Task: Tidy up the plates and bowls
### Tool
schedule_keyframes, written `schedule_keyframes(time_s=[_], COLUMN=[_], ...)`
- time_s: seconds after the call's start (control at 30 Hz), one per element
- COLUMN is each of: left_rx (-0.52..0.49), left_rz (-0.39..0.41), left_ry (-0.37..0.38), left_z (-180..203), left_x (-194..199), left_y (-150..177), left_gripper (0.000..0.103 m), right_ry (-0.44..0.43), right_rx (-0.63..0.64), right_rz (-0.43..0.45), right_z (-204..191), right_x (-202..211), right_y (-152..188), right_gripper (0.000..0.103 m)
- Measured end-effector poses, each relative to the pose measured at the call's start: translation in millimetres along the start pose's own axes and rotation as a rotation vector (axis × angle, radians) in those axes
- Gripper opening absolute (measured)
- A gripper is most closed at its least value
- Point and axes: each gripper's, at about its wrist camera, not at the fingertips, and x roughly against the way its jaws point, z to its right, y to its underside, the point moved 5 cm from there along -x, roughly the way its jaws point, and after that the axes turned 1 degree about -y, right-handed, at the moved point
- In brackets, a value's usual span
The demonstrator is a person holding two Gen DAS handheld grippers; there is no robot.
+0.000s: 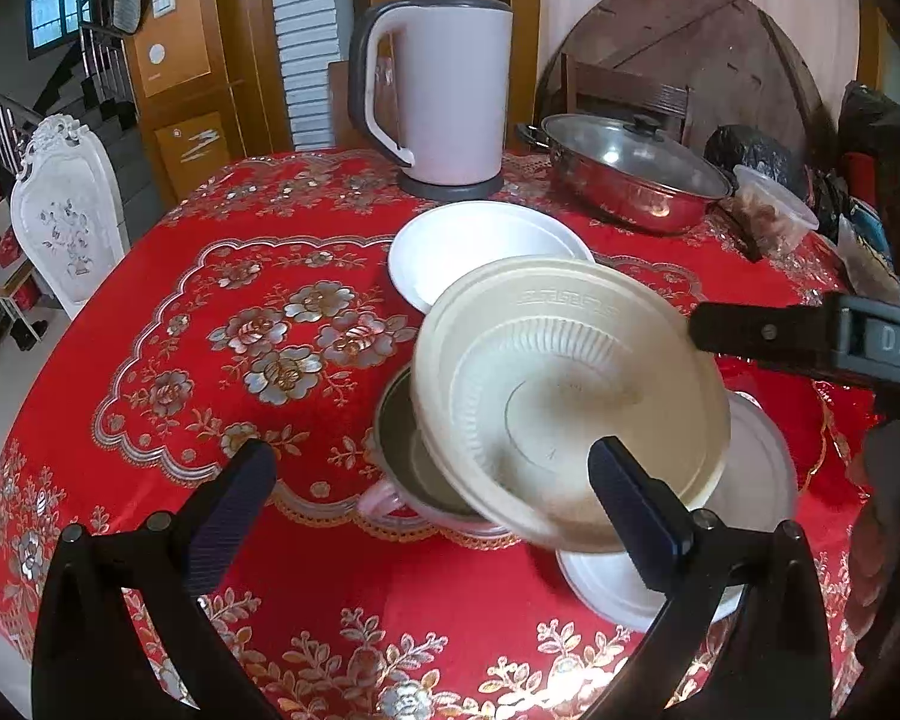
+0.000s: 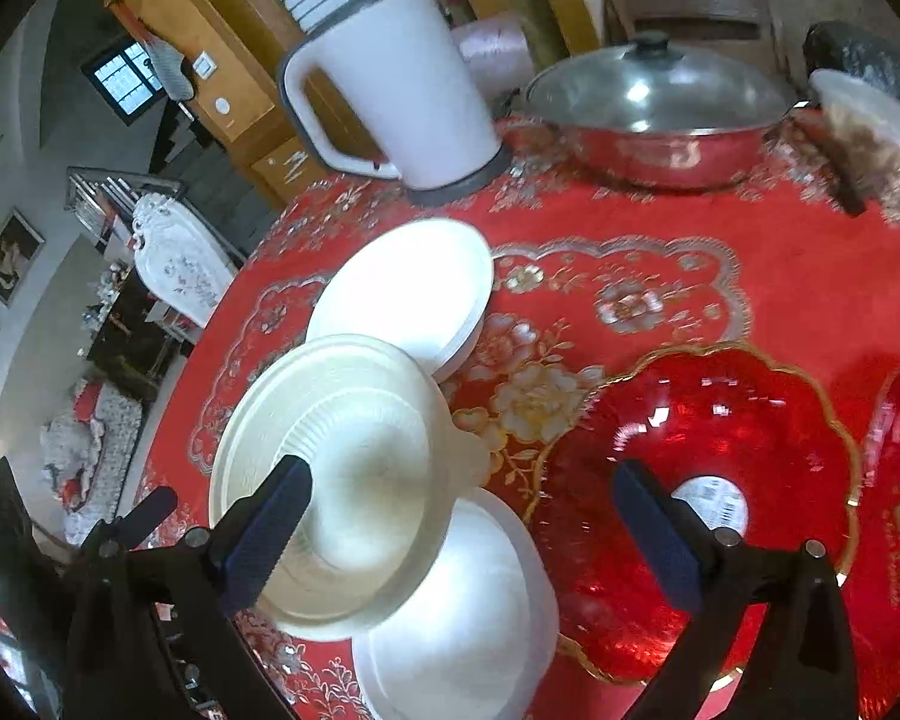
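Left wrist view shows the cream bowl [image 1: 570, 402] tilted in the air over a pink-handled pot [image 1: 414, 480] and a white bowl [image 1: 750, 480] on the red-clothed bench [image 1: 150, 360]; the right tool [image 1: 810, 342] reaches to its rim, though whether it pinches that rim I cannot tell, while the left tool [image 1: 432, 498] stands open, holding nothing. Sorting looks barely begun: a white plate [image 2: 414, 288] lies apart near the kettle [image 2: 402, 84], and the red glass dish [image 2: 708, 480] sits empty but for a sticker. Only the lidded steel pan [image 1: 630, 174] and a plastic tub [image 1: 774, 210] of brownish food hold anything.
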Motion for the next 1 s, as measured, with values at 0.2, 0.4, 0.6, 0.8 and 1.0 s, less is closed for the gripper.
schedule_keyframes(time_s=[0.2, 0.4, 0.6, 0.8, 1.0], left_rx=[-0.009, -0.016, -0.017, 0.014, 0.016], left_rz=[-0.030, -0.038, -0.068, -0.096, -0.093], left_ry=[0.004, 0.003, 0.003, 0.032, 0.060], left_z=[6, 11, 14, 12, 11], left_x=[-11, -18, -27, -35, -29], left_y=[-2, -5, -4, -1, -2], left_gripper=[0.103, 0.101, 0.054, 0.027, 0.025], right_ry=[-0.013, -0.017, -0.018, -0.013, -0.015], right_rx=[0.003, 0.027, 0.029, 0.031, 0.037], right_rz=[-0.006, -0.035, 0.020, 0.040, 0.054], right_z=[-1, -11, -14, -12, -15], right_x=[-10, -19, -8, 1, 9], right_y=[-1, 3, 1, -1, 5], right_gripper=[0.078, 0.047, 0.019, 0.019, 0.019])
